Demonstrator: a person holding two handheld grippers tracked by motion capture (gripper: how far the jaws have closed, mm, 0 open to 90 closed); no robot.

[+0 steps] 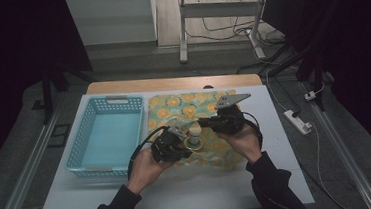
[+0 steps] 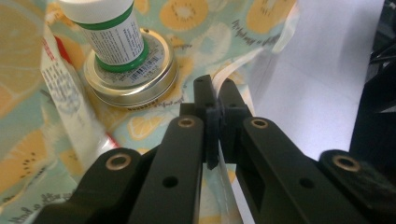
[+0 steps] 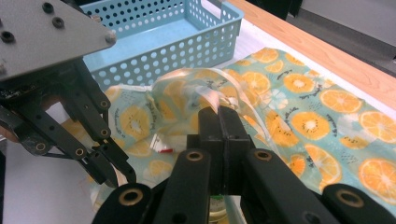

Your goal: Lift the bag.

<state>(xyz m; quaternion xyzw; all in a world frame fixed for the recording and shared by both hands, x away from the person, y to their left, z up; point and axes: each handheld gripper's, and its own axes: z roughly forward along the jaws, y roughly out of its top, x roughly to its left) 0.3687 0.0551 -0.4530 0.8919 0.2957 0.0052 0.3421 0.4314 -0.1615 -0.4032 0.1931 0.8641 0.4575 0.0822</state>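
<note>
Basket [image 1: 107, 137] sits empty at far left. Left gripper [image 1: 170, 145] has jaws clamped on the near edge of the fruit-print bag [image 1: 194, 115]; the white green-banded bottle [image 2: 109, 31] on a metal tin [image 2: 131, 78] stands just beyond its tips. Right gripper [image 1: 215, 122] is pinched shut on the bag's handle strap [image 3: 212, 88] and is the nearer to the bottle, apparently opening the bag's mouth.

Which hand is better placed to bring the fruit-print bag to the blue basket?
Left, probably. The left gripper, shut on the bag edge, is on the side nearest the basket; the right gripper, also shut on the bag, holds the side farther from it.
</note>
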